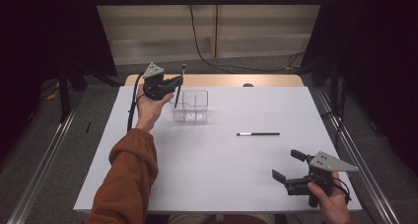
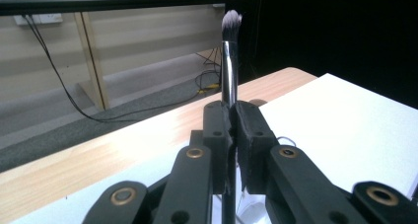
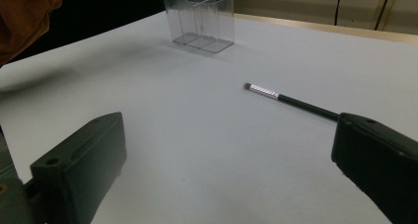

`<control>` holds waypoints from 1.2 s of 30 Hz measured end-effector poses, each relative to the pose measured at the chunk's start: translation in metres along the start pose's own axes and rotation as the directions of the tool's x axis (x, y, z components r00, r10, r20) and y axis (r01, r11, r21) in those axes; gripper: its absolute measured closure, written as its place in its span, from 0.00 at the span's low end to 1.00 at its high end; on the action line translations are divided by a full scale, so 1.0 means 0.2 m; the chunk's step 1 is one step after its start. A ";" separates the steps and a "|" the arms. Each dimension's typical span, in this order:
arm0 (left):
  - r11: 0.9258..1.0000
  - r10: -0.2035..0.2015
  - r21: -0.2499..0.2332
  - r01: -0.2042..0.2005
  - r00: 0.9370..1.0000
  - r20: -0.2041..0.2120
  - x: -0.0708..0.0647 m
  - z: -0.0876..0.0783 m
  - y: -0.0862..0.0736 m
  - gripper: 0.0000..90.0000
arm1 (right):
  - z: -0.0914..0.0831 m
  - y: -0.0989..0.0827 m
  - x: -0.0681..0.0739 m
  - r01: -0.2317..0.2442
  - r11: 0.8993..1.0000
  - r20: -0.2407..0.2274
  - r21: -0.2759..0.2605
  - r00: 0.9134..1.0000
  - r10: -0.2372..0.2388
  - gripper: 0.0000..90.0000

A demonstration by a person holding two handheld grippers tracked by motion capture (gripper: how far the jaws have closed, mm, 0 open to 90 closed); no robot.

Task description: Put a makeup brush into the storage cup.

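My left gripper [image 1: 176, 81] is shut on a makeup brush [image 1: 179, 85], held upright with its bristle tip up, over the left compartment of a clear plastic organizer [image 1: 192, 107] at the table's back left. In the left gripper view the brush [image 2: 229, 61] rises between the closed pads of the left gripper [image 2: 232, 135], its pale bristles on top. A second brush [image 1: 258, 133] with a black handle lies flat on the white table [image 1: 207, 169], right of centre. My right gripper [image 1: 285, 165] rests open near the front right corner, jaws wide, and this second brush [image 3: 291, 99] lies ahead of it.
The clear organizer [image 3: 199, 19] has several compartments. A wooden strip [image 1: 217, 80] runs along the table's far edge, with a black cable [image 1: 199, 46] on the floor beyond. An orange sleeve [image 1: 129, 179] reaches in from the front left.
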State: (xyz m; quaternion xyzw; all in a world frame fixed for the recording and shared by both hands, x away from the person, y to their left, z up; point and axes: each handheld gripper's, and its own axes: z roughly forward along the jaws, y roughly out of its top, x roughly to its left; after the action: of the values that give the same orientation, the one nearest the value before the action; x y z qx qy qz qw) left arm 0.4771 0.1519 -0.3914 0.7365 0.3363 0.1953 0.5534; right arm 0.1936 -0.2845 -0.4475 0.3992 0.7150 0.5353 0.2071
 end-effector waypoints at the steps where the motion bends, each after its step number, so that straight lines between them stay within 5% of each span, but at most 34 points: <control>1: 1.000 -0.002 0.002 0.002 1.000 0.000 0.00 0.00 -0.01 0.93 | 0.00 0.00 0.00 0.000 1.000 0.000 0.000 1.000 0.000 0.00; 36: 0.998 -0.015 0.066 0.015 1.000 -0.009 0.00 0.00 -0.13 0.93 | 0.00 0.00 0.00 0.000 1.000 -0.003 0.004 1.000 0.000 0.00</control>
State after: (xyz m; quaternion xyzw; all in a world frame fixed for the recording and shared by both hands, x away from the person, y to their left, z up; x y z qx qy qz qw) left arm 0.4694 0.1555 -0.4161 0.7510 0.3505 0.1829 0.5288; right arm 0.1931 -0.2838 -0.4474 0.3989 0.7162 0.5345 0.2055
